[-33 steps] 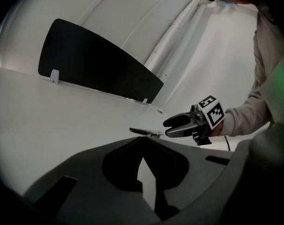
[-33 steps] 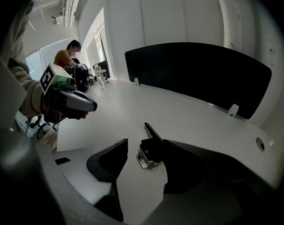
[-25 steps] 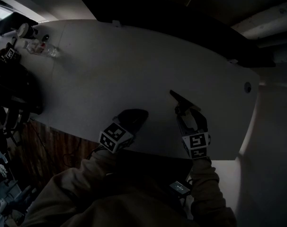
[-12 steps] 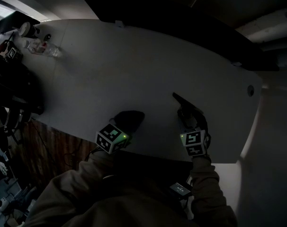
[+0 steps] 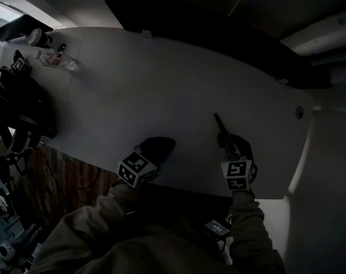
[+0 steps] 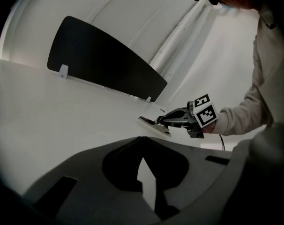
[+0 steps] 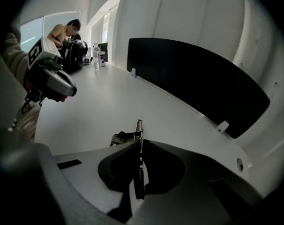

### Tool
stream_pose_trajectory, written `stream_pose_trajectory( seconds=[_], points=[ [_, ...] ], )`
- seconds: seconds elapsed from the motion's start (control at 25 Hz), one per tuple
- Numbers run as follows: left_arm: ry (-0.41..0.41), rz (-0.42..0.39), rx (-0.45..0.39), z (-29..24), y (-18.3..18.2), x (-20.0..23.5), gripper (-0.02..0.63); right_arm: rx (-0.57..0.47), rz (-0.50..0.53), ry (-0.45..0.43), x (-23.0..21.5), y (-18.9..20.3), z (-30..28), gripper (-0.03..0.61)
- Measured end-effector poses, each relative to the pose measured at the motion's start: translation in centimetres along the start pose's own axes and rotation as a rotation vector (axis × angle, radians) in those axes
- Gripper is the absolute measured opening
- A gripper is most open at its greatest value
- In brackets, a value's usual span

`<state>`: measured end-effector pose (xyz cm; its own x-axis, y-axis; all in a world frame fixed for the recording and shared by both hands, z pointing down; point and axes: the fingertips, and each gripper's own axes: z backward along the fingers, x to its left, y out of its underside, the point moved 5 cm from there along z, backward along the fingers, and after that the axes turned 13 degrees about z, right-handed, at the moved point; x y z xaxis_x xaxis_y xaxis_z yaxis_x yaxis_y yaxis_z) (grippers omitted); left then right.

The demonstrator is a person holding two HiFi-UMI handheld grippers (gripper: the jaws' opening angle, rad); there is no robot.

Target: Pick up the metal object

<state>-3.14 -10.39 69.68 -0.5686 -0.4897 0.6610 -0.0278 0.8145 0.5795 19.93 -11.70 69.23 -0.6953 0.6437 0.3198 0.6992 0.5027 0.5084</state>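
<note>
In the lower centre-right of the head view, the right tool (image 5: 225, 137) has just been closing and now pinches the thin metal object (image 5: 218, 122) edge-on, low at the surface (image 5: 133, 84). With so narrow a bite, it may pivot or slip when lifted. The left tool (image 5: 165, 145) is at lower centre, its jaws together and empty.

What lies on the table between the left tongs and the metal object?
Nothing: the head view shows bare white table between the left tongs and the metal object.

Metal object (image 7: 139, 125) half-hidden (between jaws)
</note>
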Motion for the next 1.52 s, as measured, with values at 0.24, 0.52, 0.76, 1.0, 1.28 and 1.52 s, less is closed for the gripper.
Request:
stream_pose_trajectory(
  seconds=[0.24,0.52,0.76,1.0,1.28,1.52],
  points=[
    [-0.018,-0.018,-0.026,1.4,-2.3,-1.1,-0.003,-0.024,-0.078,-0.006,-0.7,-0.9,2.0,0.021],
    [-0.025,-0.066,-0.064,2.5,-5.2,-3.1,-0.003,-0.044,-0.130,0.001,-2.1,-2.1,4.2,0.021],
    [-0.036,-0.079,-0.125,3.8,-8.7,-4.0,-0.003,-0.080,-0.155,0.028,-3.8,-3.1,5.4,0.021],
    [-0.047,-0.116,-0.163,5.5,-11.7,-5.0,-0.003,-0.125,-0.208,0.062,-5.5,-4.7,7.6,0.021],
    [-0.050,-0.175,-0.230,7.1,-15.4,-6.5,-0.003,-0.197,-0.219,0.116,-8.1,-7.4,10.6,0.021],
    [-0.045,-0.224,-0.301,9.0,-18.9,-8.5,-0.003,-0.287,-0.205,0.184,-11.2,-10.7,14.4,0.021]
  ],
)
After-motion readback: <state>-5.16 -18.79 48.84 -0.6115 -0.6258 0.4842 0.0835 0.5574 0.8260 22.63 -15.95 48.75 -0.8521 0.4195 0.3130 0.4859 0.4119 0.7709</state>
